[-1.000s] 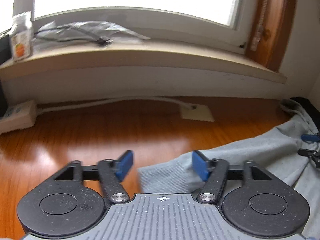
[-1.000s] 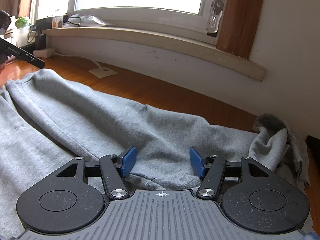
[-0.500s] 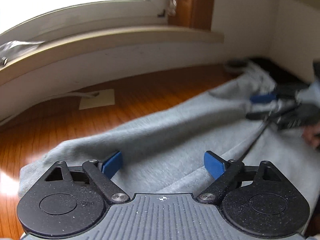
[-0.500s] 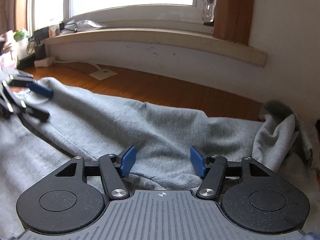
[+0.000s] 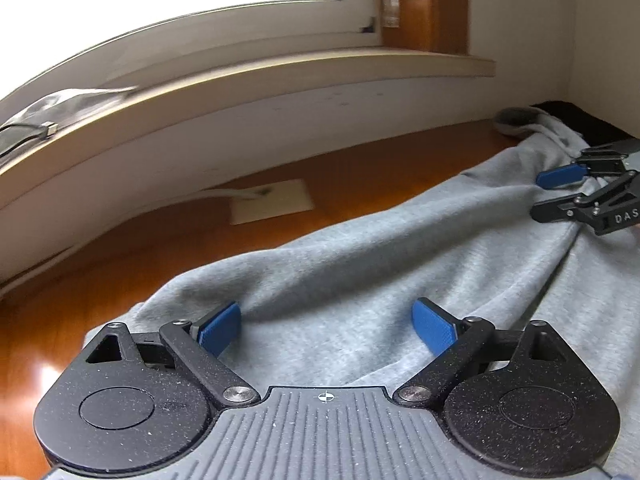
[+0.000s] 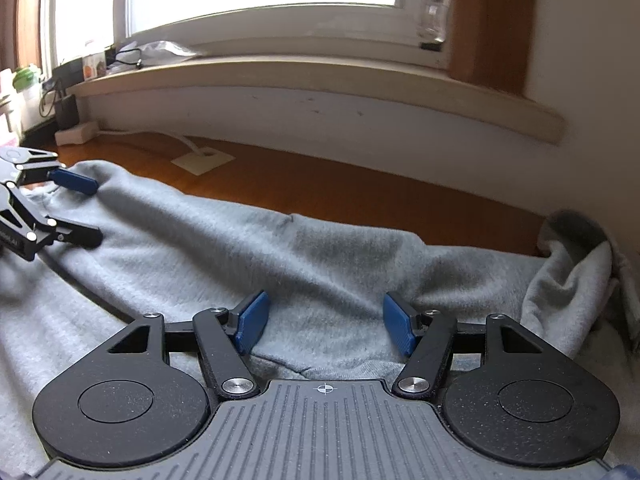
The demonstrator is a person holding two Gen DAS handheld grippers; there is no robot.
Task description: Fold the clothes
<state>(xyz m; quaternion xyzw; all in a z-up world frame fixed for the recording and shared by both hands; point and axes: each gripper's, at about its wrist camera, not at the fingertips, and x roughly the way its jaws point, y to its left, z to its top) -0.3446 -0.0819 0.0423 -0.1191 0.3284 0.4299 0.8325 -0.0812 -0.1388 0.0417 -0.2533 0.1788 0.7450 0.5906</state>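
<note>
hovering low over the grey garment (image 5: 360,264), the left gripper (image 5: 326,330) has just been spreading its jaws and now holds them wide, cloth below and between them but not pinched. the right gripper (image 6: 324,322) stands half spread over a fold of the same garment, gripping nothing. the garment lies along the wooden floor (image 6: 360,188); beyond it are a white floor plate (image 5: 272,202), the wall and windowsill (image 6: 320,76).

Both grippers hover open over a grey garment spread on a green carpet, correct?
Not the carpet: the left wrist view shows the garment on a bare wooden floor. Both the left gripper and the right gripper do have open jaws.
</note>
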